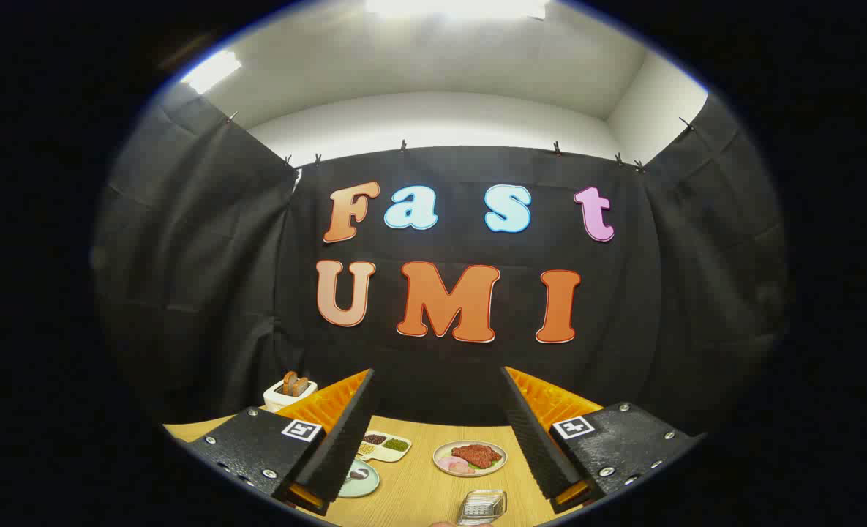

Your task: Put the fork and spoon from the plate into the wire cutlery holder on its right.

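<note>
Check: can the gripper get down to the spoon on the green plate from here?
Probably yes. The gripper is open and held above the table, with nothing between it and the spoon on the green plate. The plate is partly hidden behind one finger, so it needs to shift over and descend.

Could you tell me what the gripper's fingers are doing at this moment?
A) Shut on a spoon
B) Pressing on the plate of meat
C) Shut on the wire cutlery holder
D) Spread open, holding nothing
D: the gripper has its fingers wide apart, with bare wooden table showing between them.
</note>
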`<state>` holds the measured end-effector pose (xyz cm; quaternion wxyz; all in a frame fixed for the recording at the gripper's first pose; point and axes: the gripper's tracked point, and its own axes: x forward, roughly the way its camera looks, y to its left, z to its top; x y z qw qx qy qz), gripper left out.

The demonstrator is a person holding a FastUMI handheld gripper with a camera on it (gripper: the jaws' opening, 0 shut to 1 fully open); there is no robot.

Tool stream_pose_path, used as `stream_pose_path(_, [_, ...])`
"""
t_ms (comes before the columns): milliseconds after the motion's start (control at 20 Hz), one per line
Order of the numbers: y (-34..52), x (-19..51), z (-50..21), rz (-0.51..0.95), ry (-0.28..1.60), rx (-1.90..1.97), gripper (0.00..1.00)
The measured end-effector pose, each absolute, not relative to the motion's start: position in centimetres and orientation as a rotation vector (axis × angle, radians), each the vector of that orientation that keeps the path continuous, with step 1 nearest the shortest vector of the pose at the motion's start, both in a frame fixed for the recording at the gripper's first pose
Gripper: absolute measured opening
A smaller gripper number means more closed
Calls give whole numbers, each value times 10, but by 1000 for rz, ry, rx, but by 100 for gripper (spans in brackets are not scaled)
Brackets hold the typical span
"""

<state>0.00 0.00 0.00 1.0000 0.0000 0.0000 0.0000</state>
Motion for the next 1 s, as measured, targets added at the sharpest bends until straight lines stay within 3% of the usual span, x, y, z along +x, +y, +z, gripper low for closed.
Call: stream_pose_path(1000, [36, 30, 29, -166, 37, 10, 98])
